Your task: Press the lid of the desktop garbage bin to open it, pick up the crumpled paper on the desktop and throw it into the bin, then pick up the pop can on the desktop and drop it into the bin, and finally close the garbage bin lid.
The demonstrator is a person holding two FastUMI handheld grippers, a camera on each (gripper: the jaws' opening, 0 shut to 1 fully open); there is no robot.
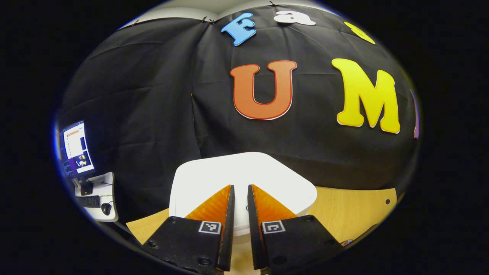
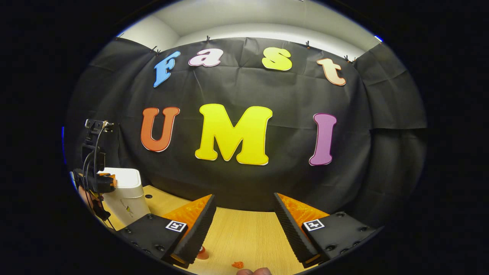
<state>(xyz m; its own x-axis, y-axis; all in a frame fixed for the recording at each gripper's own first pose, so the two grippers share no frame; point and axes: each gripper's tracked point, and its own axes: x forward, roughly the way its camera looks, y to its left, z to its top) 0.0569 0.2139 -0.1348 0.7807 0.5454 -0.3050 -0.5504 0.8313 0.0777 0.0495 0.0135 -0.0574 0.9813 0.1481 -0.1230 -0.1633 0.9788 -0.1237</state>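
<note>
The white desktop bin (image 1: pixel 214 179) stands right before my left gripper (image 1: pixel 240 188), its lid lying flat and down. The fingers of the left gripper are drawn together with just a thin slit between them and nothing in it, their tips over the lid's near part. In the right gripper view the same bin (image 2: pixel 128 193) stands at the far left of the wooden table, with the left gripper (image 2: pixel 103 182) at its top left side. My right gripper (image 2: pixel 244 200) hangs open over the table with nothing between its fingers.
The wooden table (image 1: pixel 351 206) has a small hole near its back right edge. Two small orange bits (image 2: pixel 237 264) lie on the table (image 2: pixel 244 233) below the right gripper. A side desk with a monitor (image 1: pixel 76 149), keyboard and mouse stands far left.
</note>
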